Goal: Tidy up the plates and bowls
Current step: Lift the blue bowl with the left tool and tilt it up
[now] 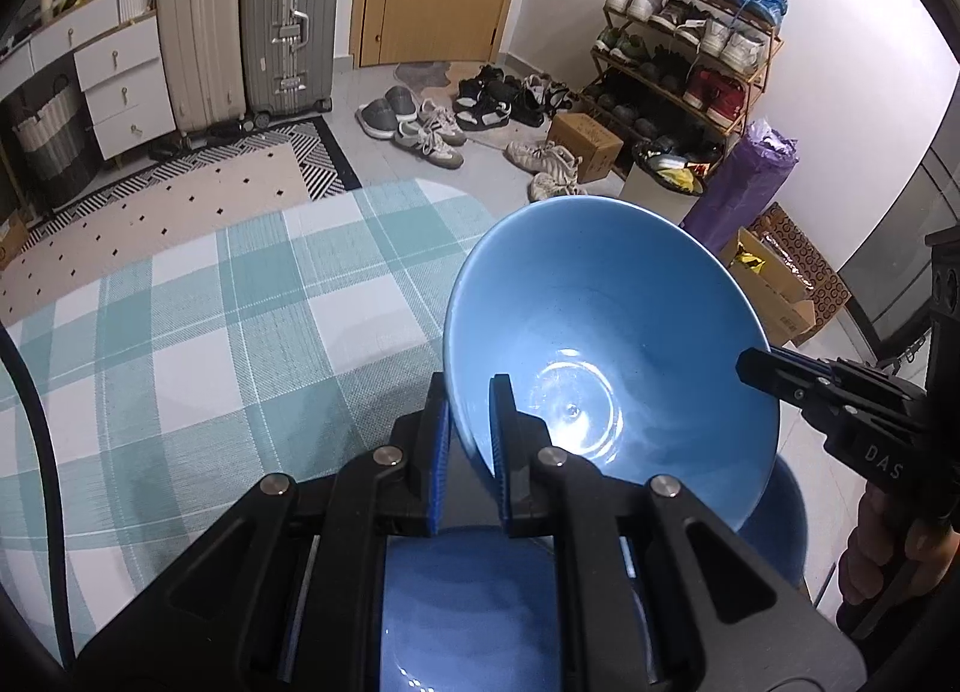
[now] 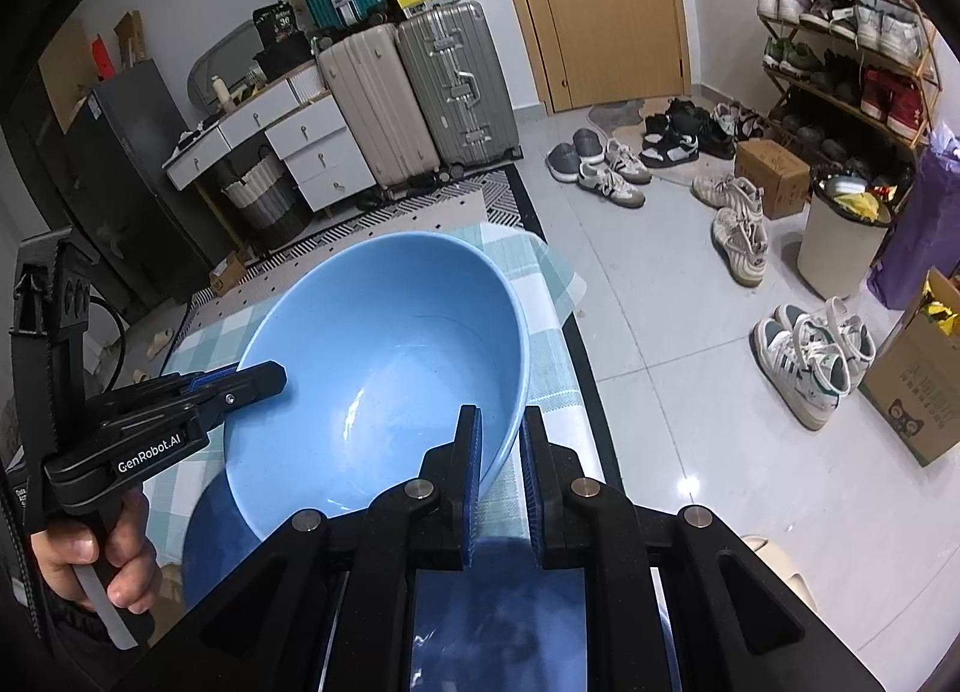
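Observation:
Both grippers hold one light blue bowl (image 1: 612, 332) above the table, tilted, by opposite sides of its rim. My left gripper (image 1: 469, 389) is shut on the near rim, one finger inside the bowl and one outside. My right gripper (image 2: 501, 419) is shut on the other side of the light blue bowl (image 2: 384, 344). Each gripper also shows in the other's view: the right gripper (image 1: 750, 365) at the right, the left gripper (image 2: 273, 375) at the left. Under the bowl lies a darker blue dish (image 1: 468, 602), also seen as the blue dish (image 2: 210, 536), mostly hidden.
A teal checked cloth (image 1: 240, 332) covers the table, whose right edge (image 2: 591, 392) drops to a grey tiled floor. Suitcases (image 1: 288, 26), white drawers (image 1: 123, 86), a shoe rack (image 1: 690, 50), loose shoes (image 2: 804, 356), a bin (image 2: 840, 236) and cardboard boxes (image 2: 918, 392) stand around.

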Tool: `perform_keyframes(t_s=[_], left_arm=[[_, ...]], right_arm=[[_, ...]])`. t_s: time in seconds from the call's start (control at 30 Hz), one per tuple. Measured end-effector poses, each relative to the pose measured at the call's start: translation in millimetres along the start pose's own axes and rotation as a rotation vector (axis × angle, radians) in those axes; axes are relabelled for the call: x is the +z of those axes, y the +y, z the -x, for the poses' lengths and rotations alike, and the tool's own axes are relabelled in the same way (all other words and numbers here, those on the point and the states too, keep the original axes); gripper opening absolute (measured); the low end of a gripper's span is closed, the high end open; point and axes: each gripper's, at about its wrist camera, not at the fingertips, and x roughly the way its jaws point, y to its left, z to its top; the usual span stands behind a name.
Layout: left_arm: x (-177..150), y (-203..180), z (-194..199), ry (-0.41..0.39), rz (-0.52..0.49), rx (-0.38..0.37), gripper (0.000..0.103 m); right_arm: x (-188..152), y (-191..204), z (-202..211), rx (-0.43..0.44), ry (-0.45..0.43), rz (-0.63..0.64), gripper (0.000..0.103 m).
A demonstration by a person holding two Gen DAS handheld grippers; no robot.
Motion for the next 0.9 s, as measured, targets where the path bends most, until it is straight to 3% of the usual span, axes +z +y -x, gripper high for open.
perform_keyframes(t_s=[0.9], left_arm=[[-34.7,-45.0,172.7,-0.135,-0.021,0.014,0.009]], right_arm=[[-17.5,52.3,109.2,0.037,-0.120,0.064,0.013]])
